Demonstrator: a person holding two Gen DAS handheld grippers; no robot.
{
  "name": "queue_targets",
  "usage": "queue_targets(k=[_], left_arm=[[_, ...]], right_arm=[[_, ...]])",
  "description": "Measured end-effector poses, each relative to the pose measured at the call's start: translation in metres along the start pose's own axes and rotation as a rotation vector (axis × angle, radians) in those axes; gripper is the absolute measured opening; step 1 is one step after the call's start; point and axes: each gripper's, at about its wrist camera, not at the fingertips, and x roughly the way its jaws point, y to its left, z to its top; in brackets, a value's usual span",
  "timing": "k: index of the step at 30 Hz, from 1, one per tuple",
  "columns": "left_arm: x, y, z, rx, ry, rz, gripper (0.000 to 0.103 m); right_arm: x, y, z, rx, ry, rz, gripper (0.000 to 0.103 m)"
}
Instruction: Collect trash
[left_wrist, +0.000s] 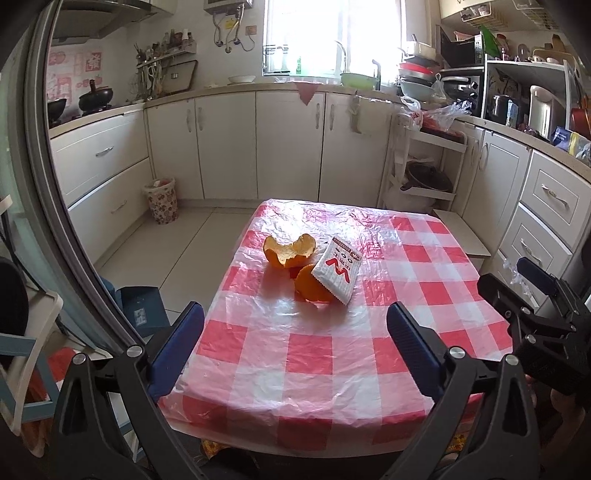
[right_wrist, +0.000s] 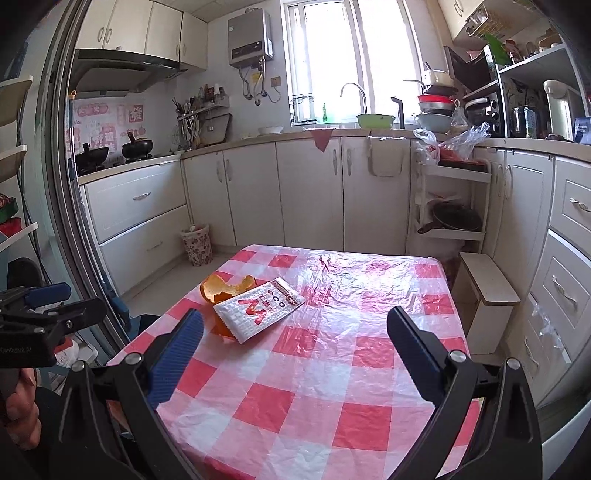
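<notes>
The checked table (left_wrist: 332, 369) carries 2 orange peel pieces (left_wrist: 290, 251) and 1 snack wrapper (left_wrist: 337, 271); 1 floral bin (left_wrist: 162, 201) stands at left.

The bench (left_wrist: 314, 369) wears a red-checked plastic cloth (left_wrist: 424, 254). On it lie orange peels (left_wrist: 290, 251) and a wrapper (left_wrist: 338, 271) leaning on one peel.

Wrapper (left_wrist: 337, 272) atop orange peels (left_wrist: 289, 251)
</notes>
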Motion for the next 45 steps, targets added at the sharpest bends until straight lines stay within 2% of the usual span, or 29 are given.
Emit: queue_targets(k=[12,45], left_arm=[[-0.001,-0.017,-0.004,0.073,-0.011,0.042,0.095],[-0.002,-0.016,-0.003,0.069,-0.013,0.045,0.095]], right_arm=[[-0.003,-0.007,0.000,0.010,0.008,-0.004,0.095],[0.003,-0.001,-0.004,-0.013,0.033,0.002,0.095]])
